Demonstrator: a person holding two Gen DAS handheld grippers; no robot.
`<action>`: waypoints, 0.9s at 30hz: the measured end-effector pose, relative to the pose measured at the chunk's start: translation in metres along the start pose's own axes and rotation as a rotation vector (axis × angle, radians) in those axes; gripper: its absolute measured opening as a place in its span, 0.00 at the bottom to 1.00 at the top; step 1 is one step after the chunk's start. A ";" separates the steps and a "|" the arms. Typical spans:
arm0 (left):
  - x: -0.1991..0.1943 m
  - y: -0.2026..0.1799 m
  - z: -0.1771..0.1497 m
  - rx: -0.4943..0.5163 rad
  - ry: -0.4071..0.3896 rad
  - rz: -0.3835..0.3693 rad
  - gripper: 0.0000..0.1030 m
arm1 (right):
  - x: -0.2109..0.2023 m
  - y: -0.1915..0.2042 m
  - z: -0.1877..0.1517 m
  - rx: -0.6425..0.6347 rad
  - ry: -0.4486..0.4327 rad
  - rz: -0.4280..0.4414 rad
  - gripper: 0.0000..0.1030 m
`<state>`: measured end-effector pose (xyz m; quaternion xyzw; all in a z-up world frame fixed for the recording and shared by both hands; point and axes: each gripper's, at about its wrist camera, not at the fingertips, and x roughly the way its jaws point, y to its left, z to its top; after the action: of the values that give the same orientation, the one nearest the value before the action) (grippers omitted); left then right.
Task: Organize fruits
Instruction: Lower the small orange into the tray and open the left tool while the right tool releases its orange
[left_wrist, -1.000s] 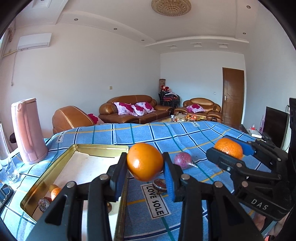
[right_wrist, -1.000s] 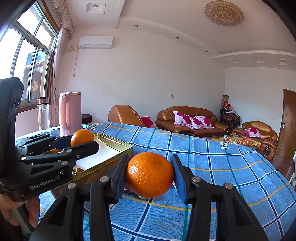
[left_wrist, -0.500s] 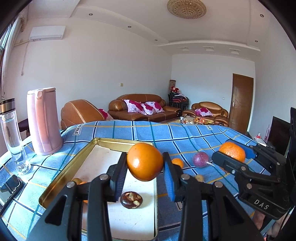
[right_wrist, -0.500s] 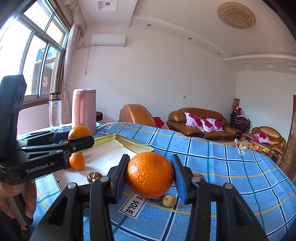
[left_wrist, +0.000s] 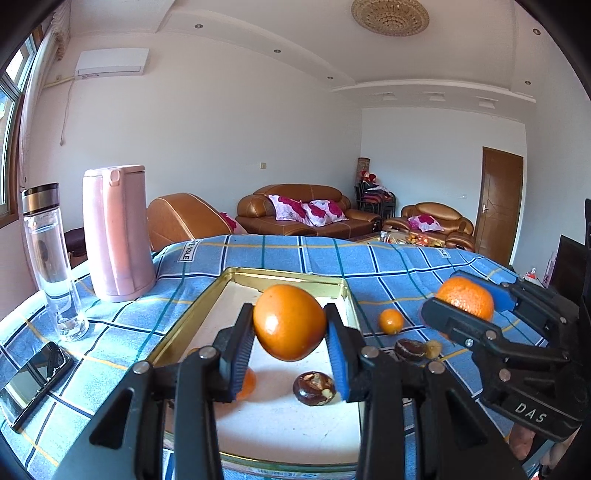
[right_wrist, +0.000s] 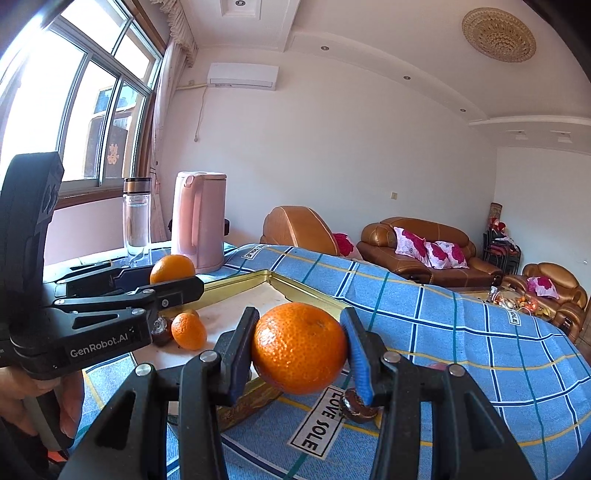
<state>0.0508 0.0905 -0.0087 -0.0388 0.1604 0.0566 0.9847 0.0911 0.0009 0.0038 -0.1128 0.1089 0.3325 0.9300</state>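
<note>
My left gripper (left_wrist: 290, 326) is shut on a smooth orange (left_wrist: 289, 322) and holds it above the gold tray (left_wrist: 284, 276). In the tray lie a small mandarin (left_wrist: 246, 384) and a dark brown fruit (left_wrist: 314, 388). My right gripper (right_wrist: 300, 349) is shut on a dimpled orange (right_wrist: 300, 347), over the blue checked cloth beside the tray's right rim (right_wrist: 306, 291). From the right wrist, the left gripper (right_wrist: 173, 284) and its orange (right_wrist: 172, 268) appear at left, over the tray. A small mandarin (left_wrist: 390, 321) and a brown fruit (left_wrist: 409, 350) lie on the cloth.
A pink kettle (left_wrist: 116, 232) and a glass water bottle (left_wrist: 51, 258) stand left of the tray. A phone (left_wrist: 33, 384) lies near the table's left edge. A hand (right_wrist: 44, 398) holds the left gripper. Sofas and a door are behind the table.
Both grippers have swung left with their oranges. The left one went from beside the tray's right rim to over its inside; the right one now hangs close to that rim.
</note>
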 end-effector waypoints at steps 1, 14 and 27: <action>0.001 0.003 -0.001 -0.002 0.007 0.003 0.37 | 0.003 0.003 0.000 -0.004 0.004 0.006 0.46; 0.012 0.034 -0.014 -0.042 0.066 0.059 0.37 | 0.032 0.035 0.000 -0.040 0.045 0.062 0.46; 0.019 0.045 -0.017 -0.035 0.135 0.083 0.38 | 0.054 0.053 -0.002 -0.076 0.097 0.096 0.46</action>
<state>0.0578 0.1357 -0.0339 -0.0531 0.2271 0.0974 0.9675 0.0975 0.0721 -0.0208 -0.1585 0.1462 0.3746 0.9018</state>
